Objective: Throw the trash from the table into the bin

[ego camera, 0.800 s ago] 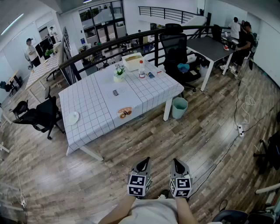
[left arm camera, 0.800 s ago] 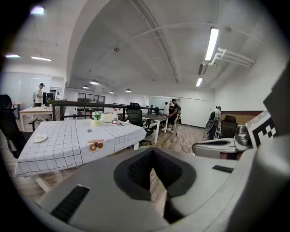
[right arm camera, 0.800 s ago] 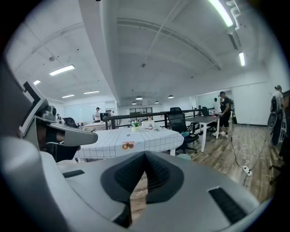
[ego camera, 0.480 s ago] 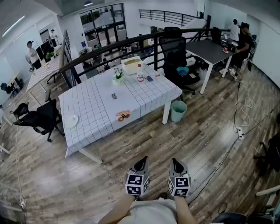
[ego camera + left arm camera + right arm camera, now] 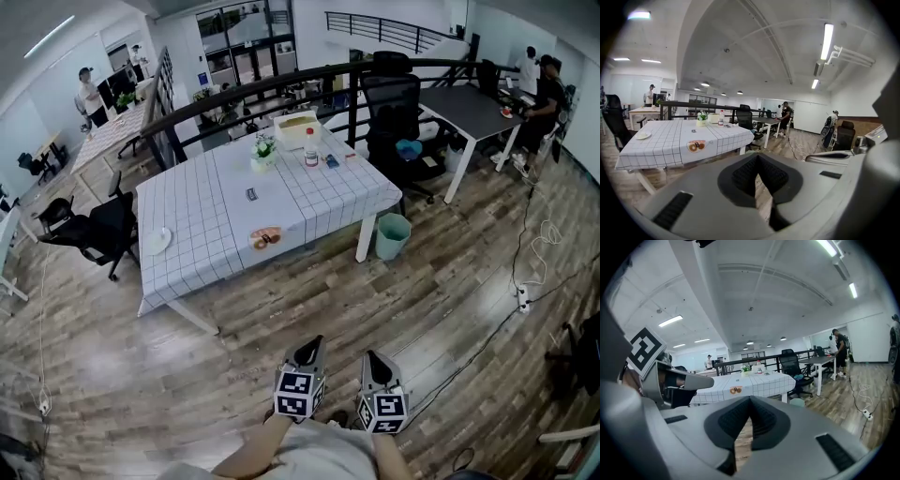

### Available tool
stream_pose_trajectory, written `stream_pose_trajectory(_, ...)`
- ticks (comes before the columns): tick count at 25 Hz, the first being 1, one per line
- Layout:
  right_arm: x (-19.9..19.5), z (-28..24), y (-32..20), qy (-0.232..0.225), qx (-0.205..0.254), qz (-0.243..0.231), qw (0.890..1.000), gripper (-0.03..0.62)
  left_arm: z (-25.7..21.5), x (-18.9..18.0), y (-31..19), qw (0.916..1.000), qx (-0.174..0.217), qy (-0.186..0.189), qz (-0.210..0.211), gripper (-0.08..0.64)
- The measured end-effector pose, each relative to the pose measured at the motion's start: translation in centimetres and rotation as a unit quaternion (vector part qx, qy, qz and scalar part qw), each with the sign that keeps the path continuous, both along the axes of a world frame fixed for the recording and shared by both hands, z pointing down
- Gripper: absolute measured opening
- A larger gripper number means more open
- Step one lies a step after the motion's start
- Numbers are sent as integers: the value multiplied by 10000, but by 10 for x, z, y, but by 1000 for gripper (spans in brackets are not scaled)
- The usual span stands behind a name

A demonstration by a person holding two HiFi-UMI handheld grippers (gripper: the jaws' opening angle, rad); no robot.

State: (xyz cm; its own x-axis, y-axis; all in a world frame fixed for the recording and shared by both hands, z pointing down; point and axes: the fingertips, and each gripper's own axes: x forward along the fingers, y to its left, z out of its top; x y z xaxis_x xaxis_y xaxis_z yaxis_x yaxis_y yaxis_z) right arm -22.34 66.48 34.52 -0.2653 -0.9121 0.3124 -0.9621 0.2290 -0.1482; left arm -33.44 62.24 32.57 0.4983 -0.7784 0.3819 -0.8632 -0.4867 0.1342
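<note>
White checked cloth covers the table (image 5: 197, 216), and it's well apart from me across bare wood floor. Both tools are out low in front. My left gripper (image 5: 307, 354) has its pads pressed together with nothing between them, and my right gripper (image 5: 371, 360) is the same: tips meeting, empty, aimed a little downward at the table.

The likeliest piece of trash, I'd say, is the orange snack wrapper (image 5: 265, 238), lying flat near the table's near edge. A small dark scrap (image 5: 251, 194) sits further in, mid-table. The teal bin (image 5: 392, 234) stands on the floor just beside the table leg at the right corner.

What could bite me here? That wrapper lies flat on the cloth, so if I come down too steep the jaws may pinch tablecloth along with it and drag everything. I'll also need to spread the jaws before I arrive, or I just shove it off the edge. The plate (image 5: 157, 241), bottle (image 5: 310, 150) and plant pot (image 5: 265, 153) look like keepers to me, so a careless grab bins the wrong thing. And the bin is tucked low by the leg, so releasing too early puts trash on the floor.
</note>
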Motion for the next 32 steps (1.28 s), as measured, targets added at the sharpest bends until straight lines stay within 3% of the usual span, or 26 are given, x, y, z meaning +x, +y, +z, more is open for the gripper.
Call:
stream_pose_trajectory(7, 39, 16, -8, -352, -231, 171, 9990, -6, 1, 15, -7, 9996, -67, 252, -122, 26)
stream_pose_trajectory(11, 51, 30, -29, -225, -340, 192, 9990, -6, 13, 15, -33, 9993, -155, 253, -207, 26)
stream_pose_trajectory(15, 52, 34, -67, -5, -404, 65, 9992, -6, 14, 26, -77, 9994, -192, 262, -127, 25)
stream_pose_trajectory(23, 52, 19, -157, 183, -238, 11, 9995, -6, -16, 61, -178, 9988, 134, 392, 260, 25)
stream_pose_trajectory(32, 37, 30, -241, 150, -246, 165, 9994, -6, -15, 46, -260, 9985, 169, 294, 420, 25)
